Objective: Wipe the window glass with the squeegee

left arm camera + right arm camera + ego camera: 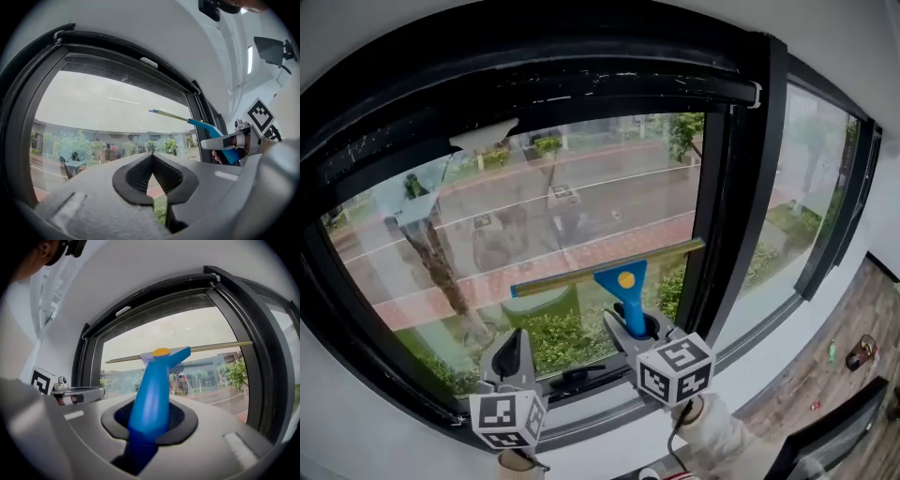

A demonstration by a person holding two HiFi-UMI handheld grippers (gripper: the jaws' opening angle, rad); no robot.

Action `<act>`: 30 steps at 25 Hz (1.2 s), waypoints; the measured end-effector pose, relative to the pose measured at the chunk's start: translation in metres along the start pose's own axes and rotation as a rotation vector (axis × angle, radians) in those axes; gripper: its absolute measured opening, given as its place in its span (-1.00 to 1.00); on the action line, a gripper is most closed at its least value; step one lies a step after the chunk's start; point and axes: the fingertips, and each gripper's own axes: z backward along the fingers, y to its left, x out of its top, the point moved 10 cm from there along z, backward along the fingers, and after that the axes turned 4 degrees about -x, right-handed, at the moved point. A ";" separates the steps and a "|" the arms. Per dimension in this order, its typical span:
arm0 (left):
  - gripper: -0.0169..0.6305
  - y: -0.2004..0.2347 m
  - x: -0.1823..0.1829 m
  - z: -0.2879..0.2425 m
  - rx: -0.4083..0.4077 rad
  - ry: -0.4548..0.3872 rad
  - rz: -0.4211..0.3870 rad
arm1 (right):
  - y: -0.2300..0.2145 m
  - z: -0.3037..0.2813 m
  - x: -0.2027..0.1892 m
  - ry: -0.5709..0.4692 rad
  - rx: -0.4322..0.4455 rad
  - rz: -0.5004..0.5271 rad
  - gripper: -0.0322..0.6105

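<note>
Your right gripper [631,328] is clamped on the blue handle of the squeegee [620,277], both jaws pressed against its sides low on the shaft; the right gripper view shows the handle [152,394] rising straight up out of the dark pads [185,420] to the yellow button and the long blade. That blade lies across the lower half of the window glass [534,187], tilted so its right end sits higher, close to the black window frame [741,187]. You cannot tell from any view whether the rubber edge actually touches the pane. Your left gripper [514,349] hangs just beside and lower left of the squeegee, apart from it, its jaws closed tip to tip on nothing; in the left gripper view only the street scene shows through the small gap behind the pads [136,176], with the squeegee [206,127] off to the right. The handle's bottom end is buried between the right jaws, and both marker cubes sit near the head view's lower edge, your sleeve [722,436] cut off there.
</note>
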 end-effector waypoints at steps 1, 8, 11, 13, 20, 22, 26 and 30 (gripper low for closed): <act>-0.95 0.000 0.014 -0.011 0.007 -0.009 -0.006 | -0.007 -0.007 0.019 -0.016 0.008 0.016 -0.62; -0.95 -0.006 0.095 -0.063 0.052 -0.093 -0.055 | -0.036 -0.040 0.118 -0.101 0.028 0.089 -0.62; -0.95 -0.007 0.115 -0.079 0.050 -0.105 -0.050 | -0.042 -0.049 0.144 -0.126 0.049 0.100 -0.62; -0.95 -0.007 0.129 -0.089 0.050 -0.111 -0.057 | -0.044 -0.054 0.160 -0.145 0.058 0.116 -0.62; -0.95 -0.006 0.172 -0.114 0.070 -0.129 -0.114 | -0.054 -0.073 0.201 -0.170 0.074 0.108 -0.62; -0.95 -0.008 0.179 -0.119 0.058 -0.124 -0.125 | -0.061 -0.075 0.209 -0.177 0.049 0.113 -0.62; -0.95 -0.009 0.194 -0.122 0.051 -0.134 -0.150 | -0.069 -0.078 0.225 -0.203 0.033 0.132 -0.62; -0.95 -0.009 0.208 -0.126 0.031 -0.158 -0.143 | -0.074 -0.081 0.242 -0.215 0.028 0.126 -0.62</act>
